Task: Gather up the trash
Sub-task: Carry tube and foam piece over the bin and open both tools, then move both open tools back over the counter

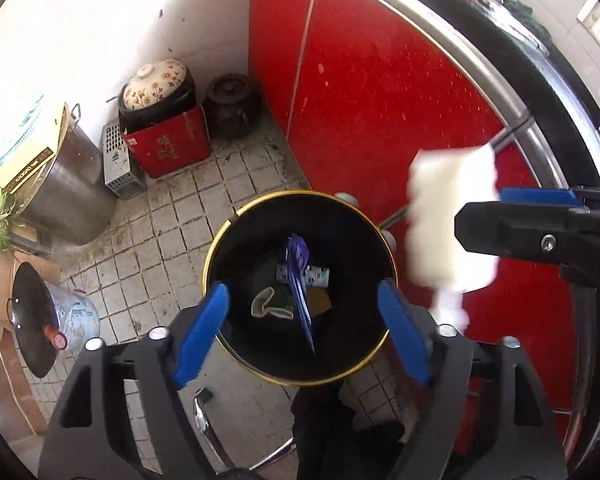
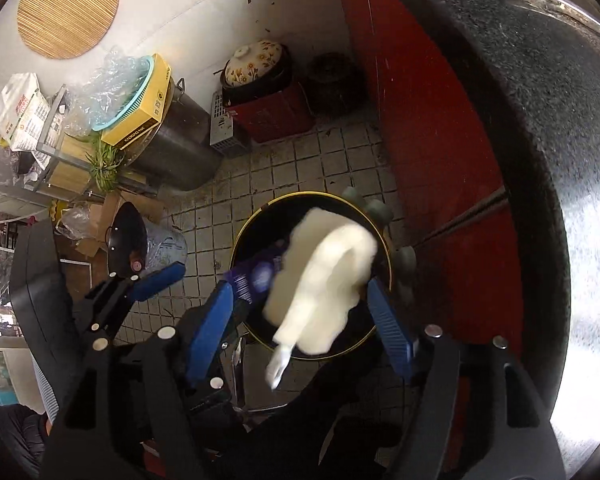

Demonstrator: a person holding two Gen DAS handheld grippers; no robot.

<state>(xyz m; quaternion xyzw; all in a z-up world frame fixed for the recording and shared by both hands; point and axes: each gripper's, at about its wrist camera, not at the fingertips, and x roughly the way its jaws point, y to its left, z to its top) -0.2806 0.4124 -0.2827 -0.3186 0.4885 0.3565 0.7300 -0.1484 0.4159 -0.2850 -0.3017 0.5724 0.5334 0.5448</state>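
I have both grippers pointed steeply down over the black bin [image 1: 236, 344] with its gold rim, which stands on the tiled floor [image 1: 168, 240] beside the red cabinet [image 1: 380, 100]. This is the drop step of collecting trash, as I read it.

My left gripper [image 1: 302, 332] has its blue fingers [image 1: 202, 332] spread wide, roughly as wide as the bin mouth looks from here, and nothing is gripped between them. A blue wrapper [image 1: 298, 280] hangs blurred in the gap, over the bin's opening, apparently loose and falling. Other scraps already lie at the bottom of the bin.

My right gripper [image 2: 302, 316] is also wide open. A white crumpled paper [image 2: 324, 280] sits between its fingers in the right wrist view, blurred, and I see neither pad pressing on it, so I take it as let go and dropping toward the bin. From the left wrist view the same paper [image 1: 448, 220] appears off to the bin's right side, in front of the cabinet, so I cannot tell for certain that it will land inside.

Next, I judge, I should check that both pieces are inside the bin, then lift both grippers clear of the rim and look for further trash. If the paper misses, it will need picking off the floor.
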